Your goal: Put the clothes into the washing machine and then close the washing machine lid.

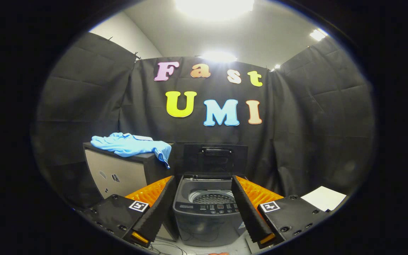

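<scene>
A small grey top-loading washing machine stands straight ahead, seen between my two fingers. Its dark lid is raised upright at the back, and the perforated drum shows inside with nothing in it. A light blue garment lies crumpled on top of a dark cabinet to the left of the machine, one corner hanging over the cabinet's edge. My gripper is open, fingers spread wide on either side of the machine, holding nothing and well short of both machine and garment.
Black cloth walls close the booth behind and on both sides. A white sheet of paper lies to the right beyond my right finger. Cables trail on the floor in front of the machine.
</scene>
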{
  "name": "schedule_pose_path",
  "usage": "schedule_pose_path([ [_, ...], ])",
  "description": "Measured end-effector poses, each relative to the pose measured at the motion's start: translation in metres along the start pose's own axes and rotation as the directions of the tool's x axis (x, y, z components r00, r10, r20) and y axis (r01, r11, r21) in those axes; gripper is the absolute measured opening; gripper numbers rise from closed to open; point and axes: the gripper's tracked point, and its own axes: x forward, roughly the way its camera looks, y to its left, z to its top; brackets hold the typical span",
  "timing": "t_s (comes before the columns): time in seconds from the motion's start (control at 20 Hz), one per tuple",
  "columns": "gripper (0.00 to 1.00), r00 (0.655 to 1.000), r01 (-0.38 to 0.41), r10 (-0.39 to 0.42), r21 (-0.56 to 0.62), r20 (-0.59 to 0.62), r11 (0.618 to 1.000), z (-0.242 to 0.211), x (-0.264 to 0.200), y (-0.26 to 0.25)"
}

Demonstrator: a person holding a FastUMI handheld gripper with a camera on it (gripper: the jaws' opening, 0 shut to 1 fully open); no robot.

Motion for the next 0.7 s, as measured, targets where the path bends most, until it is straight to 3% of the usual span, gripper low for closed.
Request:
schedule_pose_path([
  [0.4, 0.98, 0.985, -0.171, 0.172, 0.046, -0.014, 0.984, 0.070, 0.060, 0.058],
  [0.7, 0.97, 0.940, -0.323, 0.330, 0.089, -0.090, 0.942, 0.114, 0.122, 0.134],
])
